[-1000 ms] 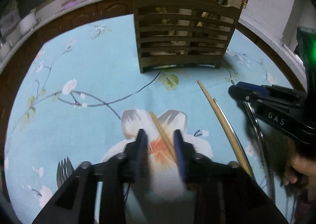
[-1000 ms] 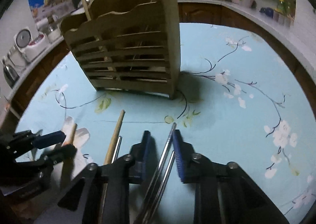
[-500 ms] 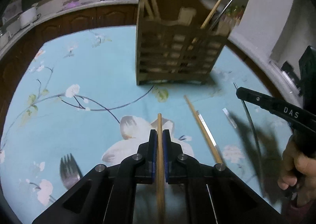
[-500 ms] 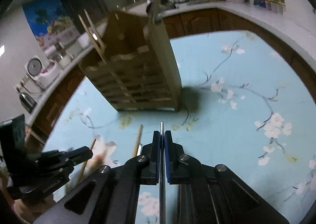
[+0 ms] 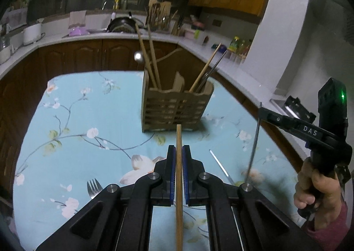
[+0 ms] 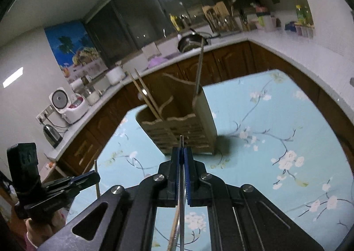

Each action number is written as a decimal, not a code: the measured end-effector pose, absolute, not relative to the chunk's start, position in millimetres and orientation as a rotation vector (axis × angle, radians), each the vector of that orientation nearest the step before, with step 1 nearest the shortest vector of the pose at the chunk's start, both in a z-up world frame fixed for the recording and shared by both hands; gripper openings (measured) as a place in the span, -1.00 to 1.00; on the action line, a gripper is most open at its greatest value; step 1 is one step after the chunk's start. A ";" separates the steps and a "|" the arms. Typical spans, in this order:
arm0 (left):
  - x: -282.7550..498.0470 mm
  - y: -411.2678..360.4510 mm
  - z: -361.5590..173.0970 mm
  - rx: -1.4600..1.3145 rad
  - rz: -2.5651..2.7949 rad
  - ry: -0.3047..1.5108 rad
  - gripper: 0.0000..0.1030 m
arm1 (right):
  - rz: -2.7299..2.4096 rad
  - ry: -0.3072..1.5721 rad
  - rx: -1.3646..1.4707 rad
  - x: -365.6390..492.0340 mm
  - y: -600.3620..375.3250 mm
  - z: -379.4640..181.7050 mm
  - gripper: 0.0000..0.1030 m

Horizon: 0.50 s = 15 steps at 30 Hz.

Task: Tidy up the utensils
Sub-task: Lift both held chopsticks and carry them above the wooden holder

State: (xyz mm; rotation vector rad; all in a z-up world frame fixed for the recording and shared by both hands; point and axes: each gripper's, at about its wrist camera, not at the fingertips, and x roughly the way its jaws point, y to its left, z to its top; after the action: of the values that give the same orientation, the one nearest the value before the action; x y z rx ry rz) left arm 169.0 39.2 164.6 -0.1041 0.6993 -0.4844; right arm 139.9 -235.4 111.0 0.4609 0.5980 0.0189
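My left gripper [image 5: 178, 151] is shut on a wooden chopstick [image 5: 178, 140] and holds it above the table, pointing at the wooden slatted utensil holder [image 5: 174, 109]. My right gripper [image 6: 181, 153] is shut on a thin metal chopstick [image 6: 181, 142], lifted and aimed at the holder [image 6: 177, 127]. The right gripper also shows in the left wrist view [image 5: 263, 112], with the metal chopstick [image 5: 254, 138] hanging down from it. The holder has wooden and metal chopsticks standing in it.
A fork [image 5: 93, 188] lies on the floral blue tablecloth [image 5: 88, 107] at front left. A metal chopstick [image 5: 219, 165] lies right of my left gripper. Another wooden chopstick [image 6: 174, 226] lies under the right gripper. Kitchen counters with appliances ring the table.
Both grippers closed on their chopsticks and lifted them off the table. Both views have risen and tilted up toward the holder.
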 end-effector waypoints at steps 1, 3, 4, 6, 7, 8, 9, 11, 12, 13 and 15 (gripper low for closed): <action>165.7 41.2 167.8 -0.105 -0.486 0.690 -0.93 | 0.020 0.588 0.457 138.4 -235.1 113.6 -0.92; 158.7 44.9 174.4 -0.111 -0.490 0.671 -0.93 | 0.020 0.564 0.446 133.8 -233.3 124.1 -0.92; 155.9 46.9 177.3 -0.114 -0.490 0.664 -0.93 | 0.018 0.554 0.440 132.4 -232.4 128.4 -0.92; 152.1 49.7 182.7 -0.118 -0.491 0.646 -0.93 | 0.020 0.534 0.433 131.7 -231.6 135.2 -0.92; 150.5 51.6 185.1 -0.120 -0.492 0.638 -0.93 | 0.019 0.525 0.428 131.8 -230.9 139.2 -0.92; 148.4 53.9 188.1 -0.123 -0.493 0.628 -0.93 | 0.018 0.517 0.422 131.5 -230.3 142.3 -0.92; 147.2 54.5 189.5 -0.124 -0.493 0.620 -0.93 | 0.016 0.510 0.415 131.2 -229.5 145.1 -0.92; 145.3 57.6 193.0 -0.127 -0.492 0.604 -0.93 | 0.013 0.500 0.402 132.2 -228.3 149.6 -0.92; 145.2 58.2 193.5 -0.129 -0.491 0.600 -0.93 | 0.012 0.496 0.399 132.3 -227.8 150.8 -0.92; 144.4 59.3 194.4 -0.131 -0.490 0.593 -0.93 | 0.011 0.493 0.396 133.0 -227.3 151.7 -0.92; 144.2 60.9 197.1 -0.135 -0.488 0.581 -0.93 | 0.012 0.489 0.393 132.4 -228.3 153.6 -0.92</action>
State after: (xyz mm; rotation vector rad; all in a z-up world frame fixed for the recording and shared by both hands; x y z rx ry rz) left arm 144.2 60.9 197.1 -0.1346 0.5810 -0.4877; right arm 132.4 -228.3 153.6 0.3934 0.4893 0.0117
